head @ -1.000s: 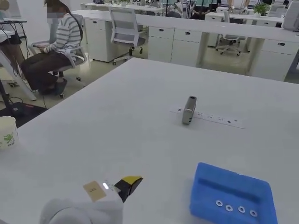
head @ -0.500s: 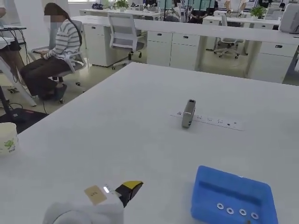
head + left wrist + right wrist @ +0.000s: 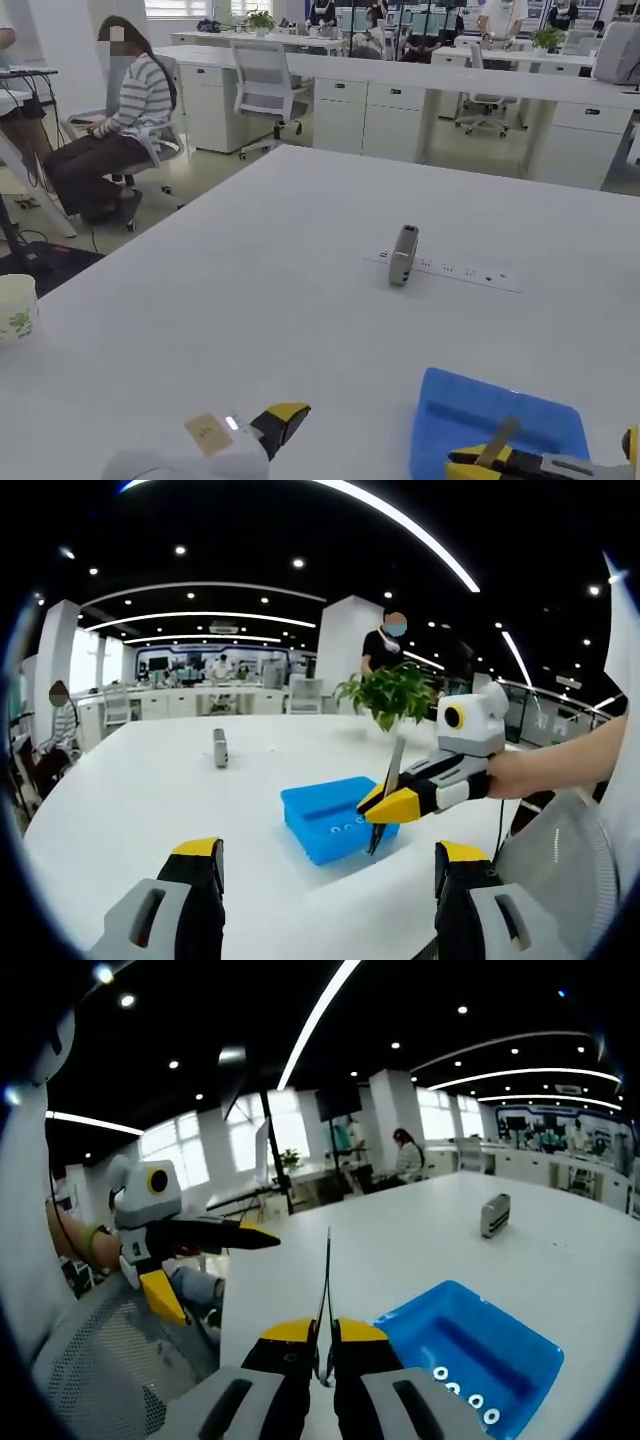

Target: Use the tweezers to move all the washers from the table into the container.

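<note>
The blue container (image 3: 470,410) sits near the table's front right. Several washers (image 3: 462,1393) lie in a row on its floor, also seen in the left gripper view (image 3: 344,828). My right gripper (image 3: 322,1335) is shut on the thin metal tweezers (image 3: 326,1280), which point forward just left of the container (image 3: 500,1335). In the head view the right gripper (image 3: 458,462) reaches over the container's near side with the tweezers (image 3: 497,441). My left gripper (image 3: 330,865) is open and empty, its jaws wide apart, to the left of the container (image 3: 320,815); its yellow tip (image 3: 287,417) shows low in the head view.
A white power strip (image 3: 455,269) with a grey plug block (image 3: 403,255) lies mid-table beyond the container. A paper cup (image 3: 15,305) stands at the left edge. A person (image 3: 120,120) sits off the table's far left; desks and chairs stand behind.
The right gripper with the tweezers has come into the head view at the bottom right, over the container's near side. The head camera has tilted up slightly. The left gripper has barely moved.
</note>
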A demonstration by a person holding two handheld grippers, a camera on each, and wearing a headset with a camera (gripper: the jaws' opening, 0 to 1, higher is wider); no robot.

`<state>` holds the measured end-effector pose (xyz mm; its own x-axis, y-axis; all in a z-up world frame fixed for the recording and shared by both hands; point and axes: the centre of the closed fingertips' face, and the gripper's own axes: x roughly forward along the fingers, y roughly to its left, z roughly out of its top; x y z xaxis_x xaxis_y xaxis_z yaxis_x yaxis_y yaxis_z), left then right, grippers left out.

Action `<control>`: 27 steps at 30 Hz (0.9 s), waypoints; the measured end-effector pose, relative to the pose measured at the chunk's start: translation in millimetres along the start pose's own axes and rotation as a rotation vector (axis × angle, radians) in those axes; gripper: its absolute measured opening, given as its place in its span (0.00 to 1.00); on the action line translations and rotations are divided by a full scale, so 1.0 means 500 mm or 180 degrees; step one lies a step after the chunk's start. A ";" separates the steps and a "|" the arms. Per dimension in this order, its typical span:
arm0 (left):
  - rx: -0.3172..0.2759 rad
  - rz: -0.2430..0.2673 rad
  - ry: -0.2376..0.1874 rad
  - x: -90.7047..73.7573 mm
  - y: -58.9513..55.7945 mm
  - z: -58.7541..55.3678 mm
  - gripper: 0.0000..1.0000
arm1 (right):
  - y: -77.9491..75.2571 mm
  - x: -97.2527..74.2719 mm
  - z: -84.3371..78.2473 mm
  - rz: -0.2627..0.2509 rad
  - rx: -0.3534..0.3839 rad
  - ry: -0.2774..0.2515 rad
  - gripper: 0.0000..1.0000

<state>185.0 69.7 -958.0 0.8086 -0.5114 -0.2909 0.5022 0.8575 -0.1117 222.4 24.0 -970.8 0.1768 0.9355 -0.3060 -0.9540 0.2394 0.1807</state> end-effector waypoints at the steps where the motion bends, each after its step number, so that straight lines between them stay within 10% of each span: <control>1: -0.0003 0.0001 -0.0001 0.000 0.000 0.000 0.88 | -0.002 0.003 0.005 0.0009 0.0005 -0.0022 0.03; 17: -0.0078 0.0036 -0.0114 -0.004 0.007 0.012 0.89 | -0.108 0.047 0.039 -0.0119 0.0061 -0.0101 0.03; 27: -0.0088 0.0039 -0.0148 -0.007 0.007 0.015 0.87 | -0.194 0.052 0.036 -0.0497 0.0284 -0.0157 0.03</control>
<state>186.5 73.9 -950.1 0.8284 -0.5022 -0.2481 0.4839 0.8647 -0.1348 323.8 29.9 -979.6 0.3348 0.8963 -0.2908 -0.8891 0.4027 0.2176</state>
